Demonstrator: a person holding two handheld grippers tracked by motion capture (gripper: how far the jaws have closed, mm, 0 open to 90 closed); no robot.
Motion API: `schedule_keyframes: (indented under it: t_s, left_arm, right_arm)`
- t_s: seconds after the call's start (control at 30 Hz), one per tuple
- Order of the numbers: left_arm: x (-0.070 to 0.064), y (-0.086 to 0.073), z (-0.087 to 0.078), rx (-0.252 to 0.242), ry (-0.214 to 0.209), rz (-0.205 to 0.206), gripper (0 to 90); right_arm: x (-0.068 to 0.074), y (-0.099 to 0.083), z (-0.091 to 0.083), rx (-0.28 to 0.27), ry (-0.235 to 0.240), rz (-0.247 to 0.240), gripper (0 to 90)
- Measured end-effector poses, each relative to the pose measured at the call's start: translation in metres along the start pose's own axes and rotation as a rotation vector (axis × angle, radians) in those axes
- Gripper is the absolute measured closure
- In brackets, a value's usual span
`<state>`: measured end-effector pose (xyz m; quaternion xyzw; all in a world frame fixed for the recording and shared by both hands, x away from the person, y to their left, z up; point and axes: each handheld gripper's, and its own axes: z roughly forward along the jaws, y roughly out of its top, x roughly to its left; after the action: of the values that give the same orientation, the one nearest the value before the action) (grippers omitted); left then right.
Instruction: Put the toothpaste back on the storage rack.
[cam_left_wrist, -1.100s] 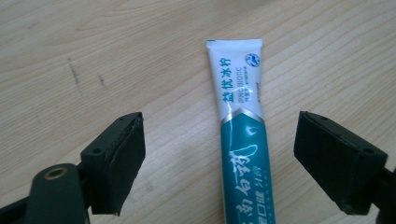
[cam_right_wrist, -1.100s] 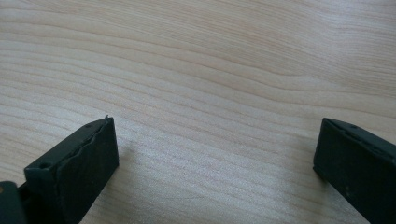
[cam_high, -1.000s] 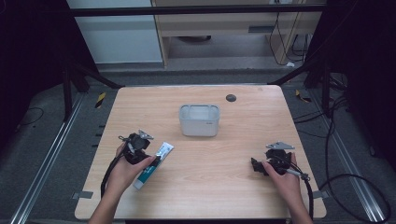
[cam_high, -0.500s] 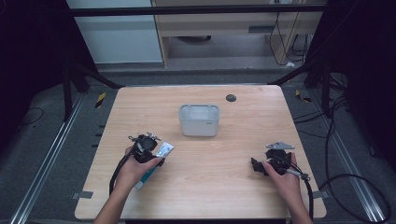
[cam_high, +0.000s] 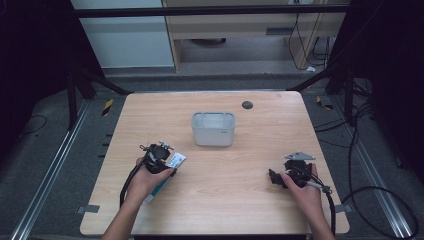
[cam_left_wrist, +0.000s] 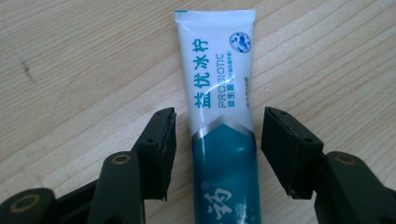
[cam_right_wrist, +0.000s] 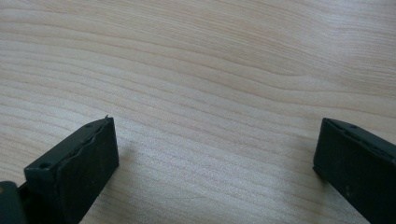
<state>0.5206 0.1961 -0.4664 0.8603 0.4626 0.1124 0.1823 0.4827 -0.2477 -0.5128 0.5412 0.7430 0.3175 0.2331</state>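
A white and teal toothpaste tube (cam_left_wrist: 220, 93) lies flat on the wooden table (cam_high: 240, 165), its crimped white end (cam_high: 176, 160) pointing away from the person. My left gripper (cam_left_wrist: 219, 126) is open and straddles the tube's middle. A small gap shows between the tube and each jaw. In the high view the left gripper (cam_high: 162, 159) sits over the tube at the front left. My right gripper (cam_right_wrist: 215, 135) is open above bare wood with nothing between its jaws; in the high view the right gripper (cam_high: 274, 178) rests at the front right.
A grey rectangular container (cam_high: 213, 128) stands open-topped at the table's middle, behind both grippers. A small dark disc (cam_high: 247, 104) lies near the far edge. Cables trail from both grippers toward the front edge.
My left gripper has moved right from beside the tube to over it, so its jaws now flank the tube. The right gripper has stayed put.
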Motion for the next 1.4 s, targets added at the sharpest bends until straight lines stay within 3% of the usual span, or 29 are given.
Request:
schedule_keyframes:
  t_s: [0.7, 1.03, 1.4]
  left_arm:
    - [0.0, 0.002, 0.005, 0.02, -0.014, -0.015, 55.7]
    - [-0.004, 0.01, 0.006, 0.079, -0.001, 0.02, 60.1]
    - [-0.007, 0.011, 0.003, 0.073, 0.005, 0.059, 69.5]
  right_arm:
    - [0.0, 0.0, 0.0, 0.0, 0.0, 0.0, 0.3]
    - [0.0, 0.0, 0.0, 0.0, 0.0, 0.0, 0.3]
    - [0.0, 0.0, 0.0, 0.0, 0.0, 0.0, 0.4]
